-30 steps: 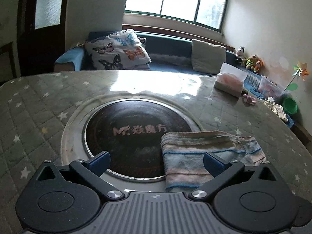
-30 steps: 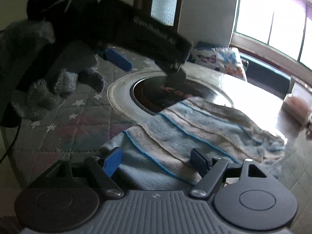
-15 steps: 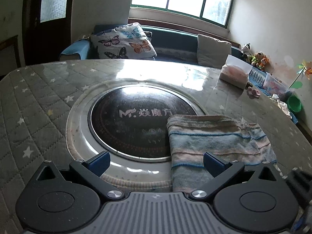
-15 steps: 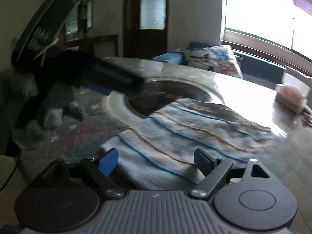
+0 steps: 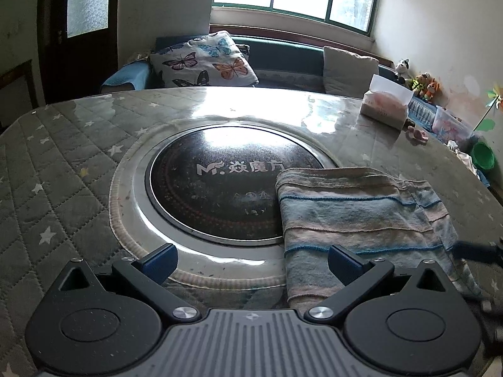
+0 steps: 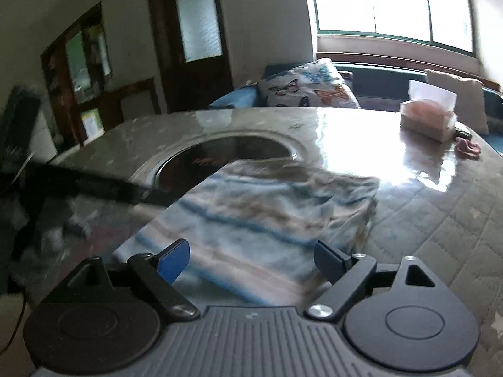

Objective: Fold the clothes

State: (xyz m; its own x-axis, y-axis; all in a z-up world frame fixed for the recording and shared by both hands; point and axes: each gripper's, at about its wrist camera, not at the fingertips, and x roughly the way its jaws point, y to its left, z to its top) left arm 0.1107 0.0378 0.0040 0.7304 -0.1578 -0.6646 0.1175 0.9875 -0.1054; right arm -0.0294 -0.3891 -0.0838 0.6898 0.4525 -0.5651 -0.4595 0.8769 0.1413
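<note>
Both grippers backed off the folded cloth.
The right gripper point(image 6: 251, 259) pulled back, jaws just widened and empty; the left gripper point(image 5: 250, 259) jaws stood wide; the striped cloth point(image 5: 361, 216) lay folded on the worktop point(image 5: 63, 169).

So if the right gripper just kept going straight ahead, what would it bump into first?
Most likely the folded striped cloth. The right gripper is open and angled down over the cloth's near end, so it should land on that before the table, though the blurred picture makes depth unclear.
</note>
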